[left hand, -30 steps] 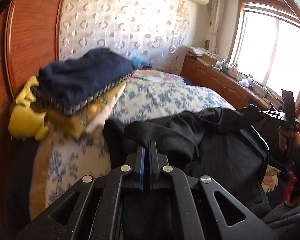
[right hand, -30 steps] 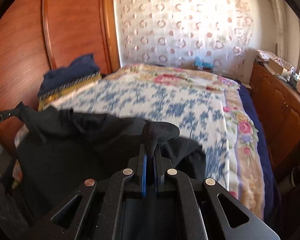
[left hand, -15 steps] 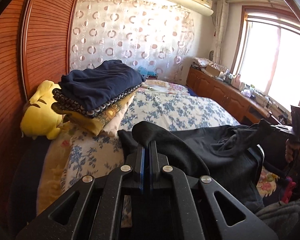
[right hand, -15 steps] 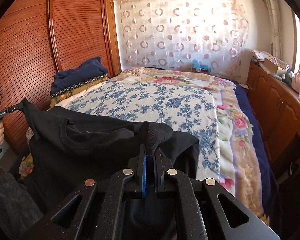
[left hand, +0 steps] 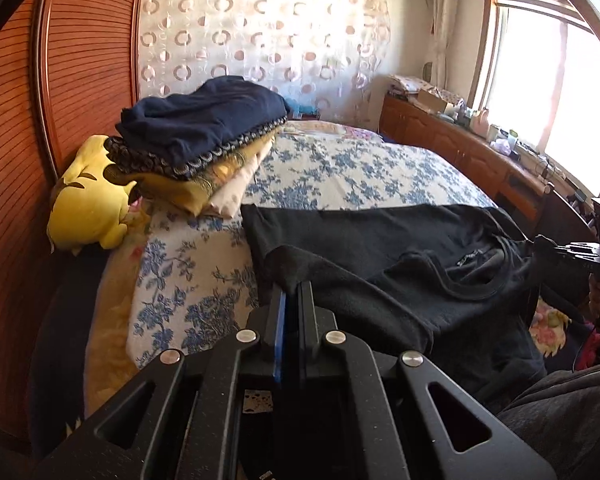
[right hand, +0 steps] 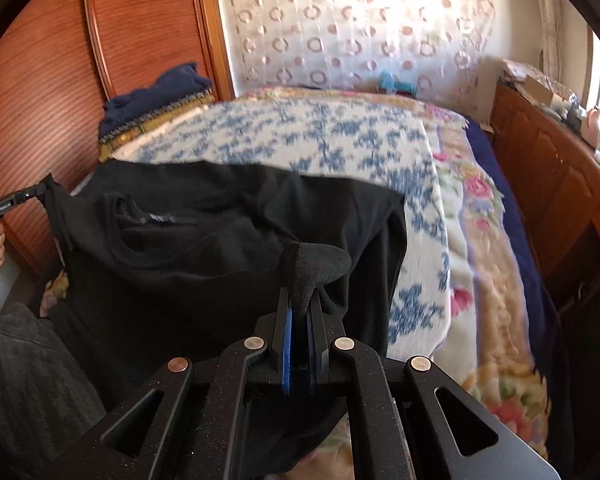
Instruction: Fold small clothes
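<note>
From the left wrist, our left tongs [left hand: 291, 300] are closed on a corner of the black shirt [left hand: 380, 248], which stretches rightward across the bed [left hand: 340, 168].

From the right wrist, our right tongs [right hand: 302, 312] pinch the opposite corner; the shirt runs leftward. Its hanging lower part is hidden.

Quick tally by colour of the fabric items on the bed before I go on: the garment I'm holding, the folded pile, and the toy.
Black: 1, the black shirt, pinched by left gripper and right gripper
Navy: 1, top of folded pile
Dark patterned: 1, below it
Mustard: 1
Cream: 1
Yellow: 1, plush toy
Total: 6
</note>
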Available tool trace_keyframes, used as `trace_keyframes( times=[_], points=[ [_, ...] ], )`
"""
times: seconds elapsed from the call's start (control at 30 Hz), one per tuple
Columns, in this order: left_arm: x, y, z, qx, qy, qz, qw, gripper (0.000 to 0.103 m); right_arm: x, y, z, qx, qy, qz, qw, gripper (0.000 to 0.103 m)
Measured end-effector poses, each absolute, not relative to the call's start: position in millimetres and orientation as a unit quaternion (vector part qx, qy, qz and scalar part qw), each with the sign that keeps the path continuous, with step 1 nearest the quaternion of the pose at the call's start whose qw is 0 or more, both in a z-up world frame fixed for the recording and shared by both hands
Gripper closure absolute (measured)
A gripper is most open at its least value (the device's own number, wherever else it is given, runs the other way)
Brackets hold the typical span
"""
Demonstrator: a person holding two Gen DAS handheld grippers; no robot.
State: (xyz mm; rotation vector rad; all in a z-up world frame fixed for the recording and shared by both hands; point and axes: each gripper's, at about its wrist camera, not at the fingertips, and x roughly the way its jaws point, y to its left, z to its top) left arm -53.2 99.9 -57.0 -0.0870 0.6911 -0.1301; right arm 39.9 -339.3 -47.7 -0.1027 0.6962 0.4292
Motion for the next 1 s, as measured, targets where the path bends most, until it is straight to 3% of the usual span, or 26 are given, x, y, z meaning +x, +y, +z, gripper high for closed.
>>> trace_keyframes(
  times=[0.17, 0.27, 0.33, 0.47, 0.5, 0.7, 1.0],
  points=[
    [-53.9, 101.5, -56.8, -0.037, 0.339, -0.056, 0.938, 0.098, 43.5, -340.2, -51.3, -0.046, 0.348, 0.204, 0.914, 0.098],
    [-55.9, 102.9, -51.1, -0.035, 0.331, -0.054, 0.942, 0.085, 42.3, -339.4, -49.5, -0.049, 0.353, 0.202, 0.912, 0.097],
    [-58.2, 103.1, -44.7, -0.031, 0.319, -0.058, 0.946, 0.066, 39.6, -339.1, -45.8, -0.051, 0.355, 0.2, 0.912, 0.092],
    [-56.7, 103.1, -36.5, -0.027, 0.303, -0.062, 0.951, 0.039, 32.5, -343.4, -42.2, -0.055, 0.349, 0.202, 0.913, 0.089],
    [-54.4, 102.6, -35.9, -0.027, 0.3, -0.059, 0.952, 0.022, 31.1, -345.1, -41.0, -0.056, 0.346, 0.2, 0.915, 0.084],
    [-29.5, 96.5, -39.6, -0.034, 0.304, -0.057, 0.95, 0.021, 29.2, -350.6, -28.9, -0.056, 0.33, 0.185, 0.924, 0.064],
    [6.7, 95.4, -53.0, -0.044, 0.328, -0.057, 0.942, 0.021, 64.9, -349.3, -28.5, -0.031, 0.314, 0.17, 0.934, 0.061]
  ],
)
